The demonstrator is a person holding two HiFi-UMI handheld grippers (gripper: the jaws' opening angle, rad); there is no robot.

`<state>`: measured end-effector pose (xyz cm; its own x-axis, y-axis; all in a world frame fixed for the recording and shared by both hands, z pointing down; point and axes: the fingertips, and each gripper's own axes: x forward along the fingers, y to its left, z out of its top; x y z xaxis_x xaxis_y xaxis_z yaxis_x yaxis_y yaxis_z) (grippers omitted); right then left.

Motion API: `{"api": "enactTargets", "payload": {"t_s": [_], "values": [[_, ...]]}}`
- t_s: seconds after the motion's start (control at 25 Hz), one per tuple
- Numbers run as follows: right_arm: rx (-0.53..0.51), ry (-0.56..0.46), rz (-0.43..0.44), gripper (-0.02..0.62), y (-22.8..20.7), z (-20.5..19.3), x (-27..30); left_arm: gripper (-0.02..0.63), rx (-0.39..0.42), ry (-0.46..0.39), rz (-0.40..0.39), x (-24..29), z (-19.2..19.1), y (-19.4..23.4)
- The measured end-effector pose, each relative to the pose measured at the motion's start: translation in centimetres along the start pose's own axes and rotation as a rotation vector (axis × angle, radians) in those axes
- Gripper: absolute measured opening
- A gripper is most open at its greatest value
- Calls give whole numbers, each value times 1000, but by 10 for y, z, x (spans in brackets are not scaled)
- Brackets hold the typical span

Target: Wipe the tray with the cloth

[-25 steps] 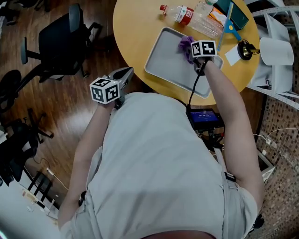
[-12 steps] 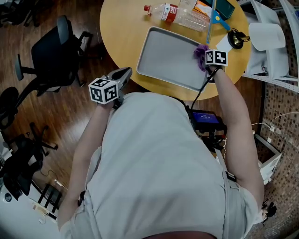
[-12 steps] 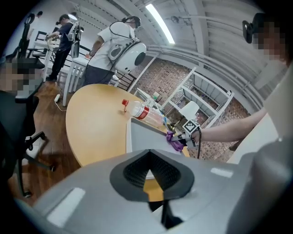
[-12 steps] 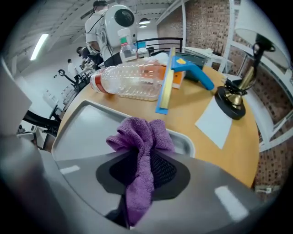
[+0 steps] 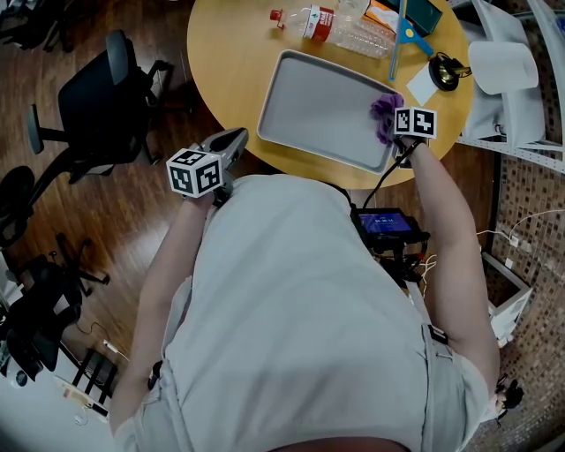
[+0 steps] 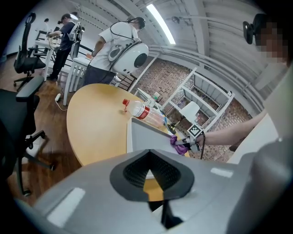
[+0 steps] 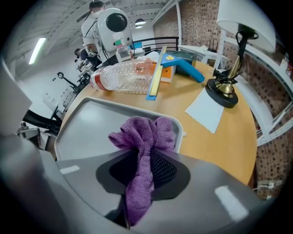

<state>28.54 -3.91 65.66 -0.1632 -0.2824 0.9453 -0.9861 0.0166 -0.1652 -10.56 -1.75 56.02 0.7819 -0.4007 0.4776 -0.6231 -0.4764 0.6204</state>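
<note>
Though off the tray (image 5: 309, 106), 1 bottle (image 5: 340, 26), 1 squeegee (image 5: 403, 31), 1 lamp (image 5: 444, 72) nearby.

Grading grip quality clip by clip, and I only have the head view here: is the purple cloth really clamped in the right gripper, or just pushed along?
Observer: Clamped. The right gripper view shows the right gripper pinching the cloth between its jaws, with a tail hanging back through them.
Operator: Where on the tray is it?
Observer: Bunched in a corner of the tray, up against the rim nearest the white paper.
Operator: And the left gripper?
Observer: The left gripper view shows its jaws together on nothing, aimed over the table toward the tray.
</note>
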Motion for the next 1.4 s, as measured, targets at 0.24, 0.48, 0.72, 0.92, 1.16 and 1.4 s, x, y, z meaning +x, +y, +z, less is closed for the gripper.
{"api": "enactTargets", "payload": {"t_s": [0.24, 0.48, 0.72, 0.92, 1.16, 1.4], "values": [[2, -22, -41, 78, 6, -19, -2, 0, -11, -6, -3, 3, -1, 1], [-27, -24, -2, 78, 35, -12, 6, 0, -29, -7, 4, 2, -5, 5], [-111, -26, 138, 78, 103, 5, 20, 0, -40, -15, 29, -6, -11, 7], [-205, -6, 247, 78, 169, 25, 40, 0, -78, -37, 72, -21, -20, 22], [-256, 12, 316, 78, 222, 44, 54, 0, -119, -73, 124, -43, -29, 32], [-291, 22, 344, 78, 258, 51, 60, 0, -155, -109, 177, -69, -38, 40]]}}
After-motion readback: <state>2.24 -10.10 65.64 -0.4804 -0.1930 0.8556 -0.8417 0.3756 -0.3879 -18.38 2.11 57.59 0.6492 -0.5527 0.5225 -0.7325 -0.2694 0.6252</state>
